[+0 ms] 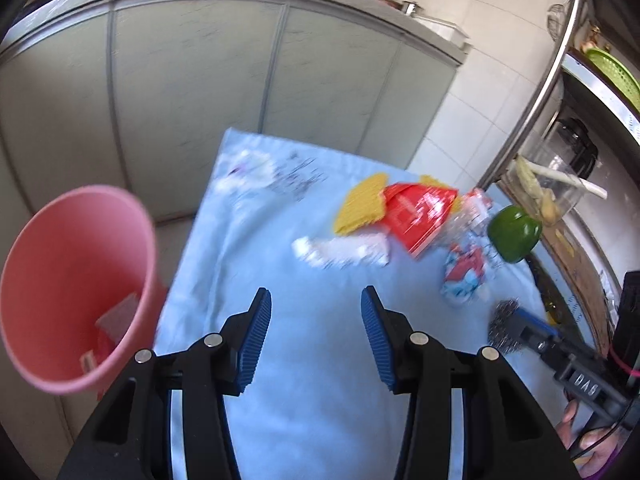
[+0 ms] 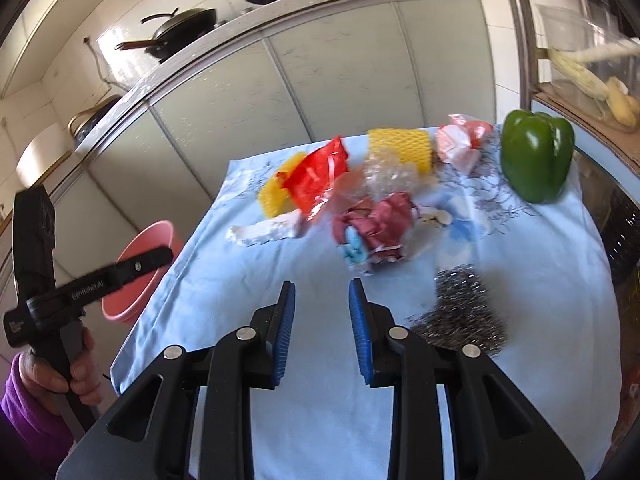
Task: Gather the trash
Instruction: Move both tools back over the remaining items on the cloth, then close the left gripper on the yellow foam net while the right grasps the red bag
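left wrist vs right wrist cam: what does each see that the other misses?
Only the left wrist view looks into the pink bin, with scraps inside.

Only the right wrist view shows the pans on the counter, the full steel wool pad and the crumpled maroon wrapper.

Both show the blue cloth, red wrapper, yellow foam net, green pepper and the bin. Left gripper and right gripper are open, empty.

Bright, soft daylight fills both views. Glare whitens the glossy white wall tiles (image 2: 120, 44) above the black frying pan (image 2: 182, 26). Motion blur smears the red plastic wrapper (image 1: 418, 212) in the left view. Fisheye distortion bends the grey cabinet panels (image 1: 192, 92), and corners darken.
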Available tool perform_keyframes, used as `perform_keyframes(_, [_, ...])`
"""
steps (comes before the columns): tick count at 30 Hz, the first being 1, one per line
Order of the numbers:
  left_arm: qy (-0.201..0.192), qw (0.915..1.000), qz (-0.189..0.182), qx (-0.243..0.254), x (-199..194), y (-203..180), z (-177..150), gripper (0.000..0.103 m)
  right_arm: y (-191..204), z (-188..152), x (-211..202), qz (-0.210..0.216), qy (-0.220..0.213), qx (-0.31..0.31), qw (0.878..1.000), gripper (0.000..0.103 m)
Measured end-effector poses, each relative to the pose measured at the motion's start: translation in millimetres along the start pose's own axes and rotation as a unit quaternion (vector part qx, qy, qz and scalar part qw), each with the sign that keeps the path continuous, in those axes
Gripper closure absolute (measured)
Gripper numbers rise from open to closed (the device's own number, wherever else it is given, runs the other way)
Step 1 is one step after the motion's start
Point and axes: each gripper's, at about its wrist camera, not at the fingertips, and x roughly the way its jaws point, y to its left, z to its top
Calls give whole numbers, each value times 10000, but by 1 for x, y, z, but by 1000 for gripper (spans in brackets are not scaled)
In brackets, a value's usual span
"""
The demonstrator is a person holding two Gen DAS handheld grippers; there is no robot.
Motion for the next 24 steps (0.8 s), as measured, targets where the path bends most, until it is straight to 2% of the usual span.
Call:
perform_keyframes(9, [-64,9988,-377,304,54,-43,45,56,-6,18,10,-3,-13,-44,10000,75])
perform_keyframes(19, [-18,9940,170,1077,115,-55,55,56,-9,33,26,-30,4,-104,9999,75])
perform_keyframes(21, [8,9937,185,1102,120,-51,55,60,-9,37,30,-23,20,-105,9999,75])
perform_keyframes(22, [28,9939,161,1089,121,-50,55,65,-9,40,32,-9,9,-104,9999,75])
perform_keyframes(23, [58,9941,139,1074,122,-48,54,76,-9,44,33,17,-9,-98,10000,75])
perform_keyframes(24, [119,9945,116,1039,125,-45,53,82,-9,47,35,37,-22,-89,10000,74])
